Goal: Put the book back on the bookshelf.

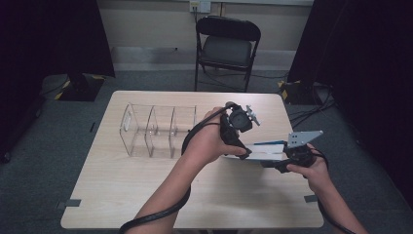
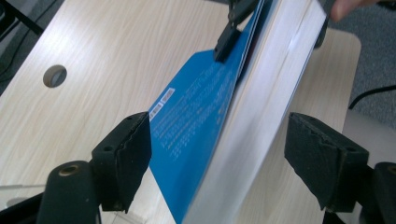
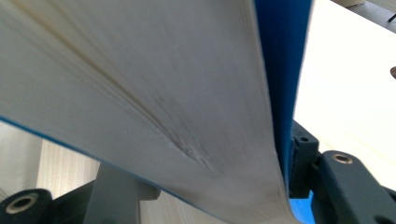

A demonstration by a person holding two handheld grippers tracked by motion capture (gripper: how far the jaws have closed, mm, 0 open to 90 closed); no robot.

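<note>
A thick book with a blue cover (image 1: 265,150) is held just above the table (image 1: 146,195) at its right side. My right gripper (image 1: 280,161) is shut on its right end; in the right gripper view the pages (image 3: 140,84) fan out from between the jaws (image 3: 210,182). My left gripper (image 1: 243,151) reaches over the book's left end. In the left gripper view its jaws (image 2: 219,126) straddle the book (image 2: 196,121). The left pad (image 2: 128,154) lies beside the blue cover and the right pad (image 2: 317,154) stands clear of the page edges, so this gripper is open.
A clear plastic organiser (image 1: 156,129) with three compartments stands on the table's left half. A black folding chair (image 1: 226,46) is behind the table. A round cable hole (image 2: 54,75) sits in the tabletop. Cables trail from both grippers.
</note>
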